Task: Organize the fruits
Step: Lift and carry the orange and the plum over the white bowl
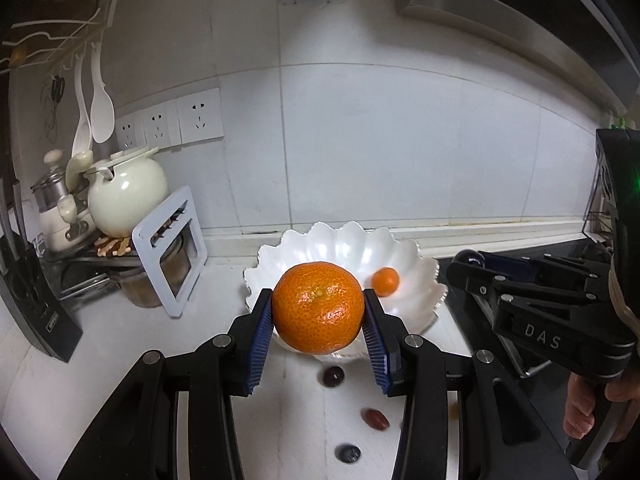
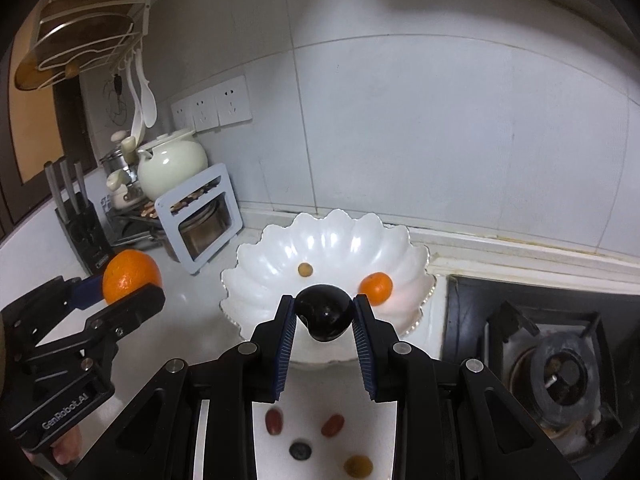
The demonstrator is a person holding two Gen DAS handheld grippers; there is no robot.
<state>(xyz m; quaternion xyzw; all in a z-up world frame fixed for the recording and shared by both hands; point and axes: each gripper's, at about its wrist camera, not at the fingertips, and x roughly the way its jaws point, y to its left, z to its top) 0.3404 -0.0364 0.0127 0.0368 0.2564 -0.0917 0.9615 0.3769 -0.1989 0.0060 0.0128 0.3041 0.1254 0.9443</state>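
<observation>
Orange (image 1: 318, 307) | clamped between left jaws | before bowl (image 1: 416, 256)

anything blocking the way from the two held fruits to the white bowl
Nothing visible does. The orange in the left hand-held gripper and the dark plum in the right hand-held gripper hang just short of the open white bowl.

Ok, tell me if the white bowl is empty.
Not empty: the white bowl holds a small orange and a small tan fruit.
</observation>
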